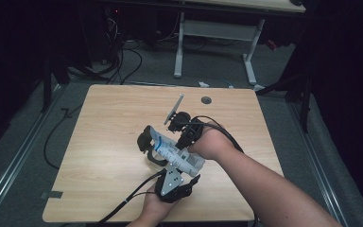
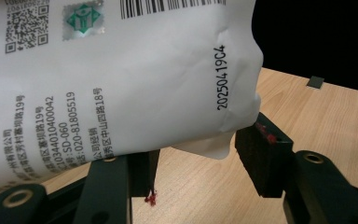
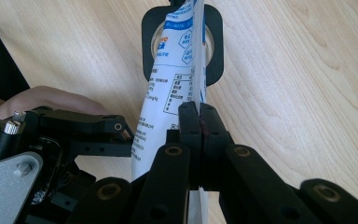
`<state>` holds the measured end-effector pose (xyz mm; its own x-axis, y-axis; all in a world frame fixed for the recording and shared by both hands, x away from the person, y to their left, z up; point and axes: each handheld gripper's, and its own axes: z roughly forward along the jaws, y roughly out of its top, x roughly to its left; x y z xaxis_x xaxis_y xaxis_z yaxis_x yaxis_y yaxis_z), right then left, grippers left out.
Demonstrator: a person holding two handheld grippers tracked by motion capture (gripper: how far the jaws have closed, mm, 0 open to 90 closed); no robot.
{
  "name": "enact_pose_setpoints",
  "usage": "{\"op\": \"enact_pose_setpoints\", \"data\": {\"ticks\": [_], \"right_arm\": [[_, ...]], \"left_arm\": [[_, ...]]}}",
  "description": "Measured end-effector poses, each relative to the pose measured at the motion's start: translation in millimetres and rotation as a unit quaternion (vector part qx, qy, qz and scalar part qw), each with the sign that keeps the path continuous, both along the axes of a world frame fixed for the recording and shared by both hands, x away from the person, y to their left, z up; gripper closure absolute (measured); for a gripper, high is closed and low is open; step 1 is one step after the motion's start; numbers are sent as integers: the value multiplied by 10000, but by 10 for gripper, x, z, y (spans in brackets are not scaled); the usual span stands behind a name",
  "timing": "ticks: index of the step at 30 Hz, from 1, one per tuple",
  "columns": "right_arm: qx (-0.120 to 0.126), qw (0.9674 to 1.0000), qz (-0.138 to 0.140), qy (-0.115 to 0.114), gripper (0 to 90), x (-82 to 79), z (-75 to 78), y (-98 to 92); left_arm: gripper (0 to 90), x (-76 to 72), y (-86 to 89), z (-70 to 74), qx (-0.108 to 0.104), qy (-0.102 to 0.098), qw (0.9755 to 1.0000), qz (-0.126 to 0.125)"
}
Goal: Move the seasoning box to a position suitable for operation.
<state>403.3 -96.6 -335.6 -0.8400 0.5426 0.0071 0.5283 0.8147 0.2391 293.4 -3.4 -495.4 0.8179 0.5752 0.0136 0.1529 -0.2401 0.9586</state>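
A light wooden desk (image 1: 108, 142) is seen from above, standing on a grey floor with dark cables (image 1: 56, 137) trailing off its left edge. Near the middle of the desk, slightly toward the near edge, two hand-held grippers meet over a white and blue printed pouch (image 1: 177, 152).

The left gripper (image 1: 172, 182) comes up from the near edge, held in the person's left hand (image 1: 153, 210), with a grey three-cornered plate on top. In the left gripper view its jaws stand apart, one on each side of the pouch's (image 2: 121, 79) lower edge; the pouch fills the gap, and whether the pads press on it cannot be told.

Beneath the pouch sits a black ring-shaped holder (image 1: 146, 144) resting on the desk.

The right gripper (image 1: 184, 132) reaches in from the right, held in the person's right hand (image 1: 212, 142). In the right gripper view its jaws are closed tight on the pouch's (image 3: 177, 70) edge, pinching it upright above the black holder (image 3: 214, 46).

A small round grommet (image 1: 206, 100) sits near the far edge.
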Motion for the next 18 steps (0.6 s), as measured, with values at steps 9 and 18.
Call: {"op": "enact_pose_setpoints", "data": {"ticks": [9, 18], "right_arm": [[44, 10000, -26, 10, 900, -4, 1, -14], [7, 10000, 23, 19, 900, 4, 1, -17]], "left_arm": [[516, -2, -1, -2, 49, -36, 10000, 0], [518, -2, -11, -3, 25, -37, 10000, 1]]}}
